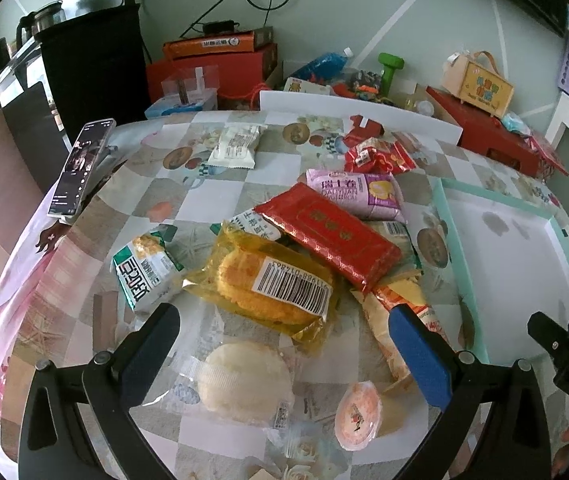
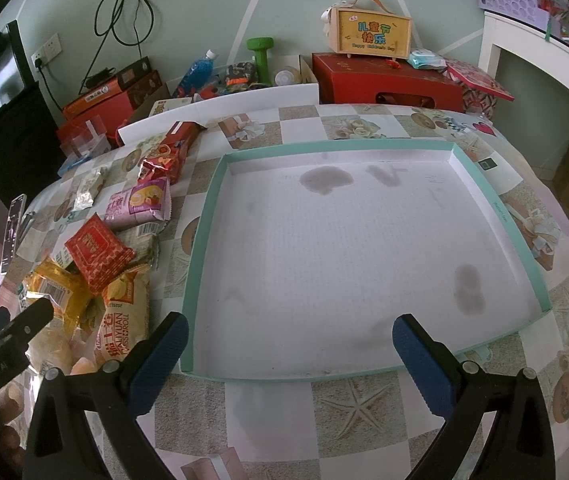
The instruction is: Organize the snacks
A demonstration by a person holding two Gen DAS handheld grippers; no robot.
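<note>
Left wrist view shows the left gripper (image 1: 284, 344) with jaws spread wide and empty, poised over a clear-wrapped round white cake (image 1: 244, 380), with a yellow packet of golden biscuits (image 1: 268, 284) just ahead and a red foil bar (image 1: 328, 236) beyond that. The right gripper (image 2: 290, 354) is likewise open and empty, hovering at the near rim of the teal-edged tray (image 2: 200, 240), which holds nothing yet. A good pick likely means lowering straight onto the cake, pinching its wrapper across the middle without crushing it, then carrying it right into the tray.
</note>
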